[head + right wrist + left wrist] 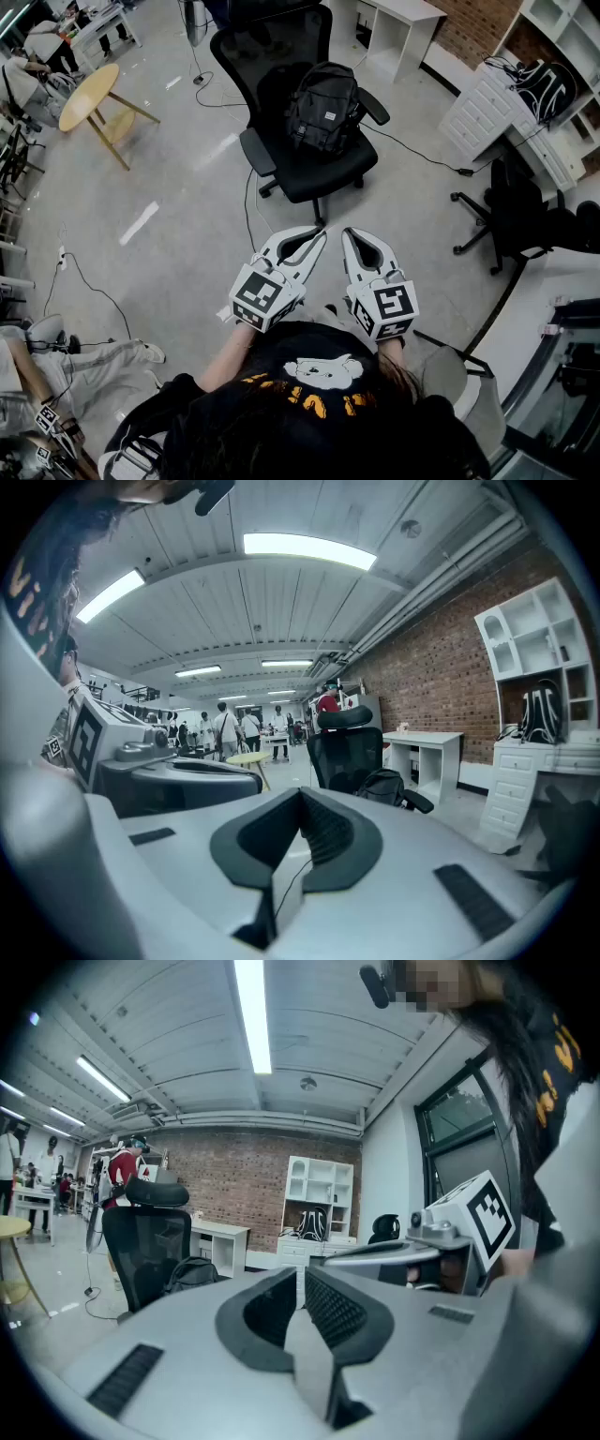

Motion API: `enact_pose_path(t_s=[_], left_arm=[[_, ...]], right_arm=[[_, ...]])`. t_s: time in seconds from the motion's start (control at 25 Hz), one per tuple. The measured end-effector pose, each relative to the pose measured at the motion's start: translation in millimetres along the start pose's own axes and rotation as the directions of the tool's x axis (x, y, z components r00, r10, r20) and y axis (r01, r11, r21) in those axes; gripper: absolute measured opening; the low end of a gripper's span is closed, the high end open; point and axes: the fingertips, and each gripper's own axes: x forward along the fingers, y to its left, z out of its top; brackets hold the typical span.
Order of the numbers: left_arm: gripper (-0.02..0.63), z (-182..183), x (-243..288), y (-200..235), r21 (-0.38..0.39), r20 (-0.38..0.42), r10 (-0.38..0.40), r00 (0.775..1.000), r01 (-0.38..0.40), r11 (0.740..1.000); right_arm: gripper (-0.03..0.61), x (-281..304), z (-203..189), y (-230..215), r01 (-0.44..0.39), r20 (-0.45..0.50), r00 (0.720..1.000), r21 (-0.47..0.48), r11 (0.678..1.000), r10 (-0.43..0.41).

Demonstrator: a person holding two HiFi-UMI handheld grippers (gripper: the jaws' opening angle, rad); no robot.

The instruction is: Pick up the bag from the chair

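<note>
A black backpack [322, 108] stands upright on the seat of a black office chair [319, 178], leaning on its backrest, at the top middle of the head view. My left gripper [319, 235] and right gripper [348, 233] are held side by side well short of the chair, both shut with nothing in them. From the left gripper view [300, 1274] the backpack [192, 1272] and chair [141, 1232] lie ahead to the left. In the right gripper view [302, 795] the backpack [382, 785] and chair [342, 747] show just beyond the jaw tips.
A cable [422, 155] runs across the floor by the chair. A round wooden table [89, 94] stands at left, a white desk [398, 23] behind, a white drawer unit [478, 108] with another backpack [544, 84] at right, and a second black chair [525, 220] nearby.
</note>
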Motion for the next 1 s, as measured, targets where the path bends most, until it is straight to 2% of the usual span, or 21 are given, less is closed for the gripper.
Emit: enact_pose_path(t_s=[0.36,0.68,1.0], left_arm=[[0.02,2.6,0.3,12.4,0.007,0.008,-0.03,1.0,0.03,1.0],[0.02,-3.0,-7.4,38.0,0.052,-0.003,-0.055,0.998,0.055,0.997],[0.02,-4.1,-2.9,59.9,0.022,-0.008,-0.057,0.998,0.057,0.998]], right_arm=[[0.003,13.8,4.8,8.7,0.001,0.02,1.0,0.012,1.0,-0.002],[0.003,34.1,3.9,17.7,0.036,0.033,0.999,0.025,0.999,-0.037],[0.003,44.8,3.8,13.0,0.067,0.009,0.998,0.025,0.997,-0.067]])
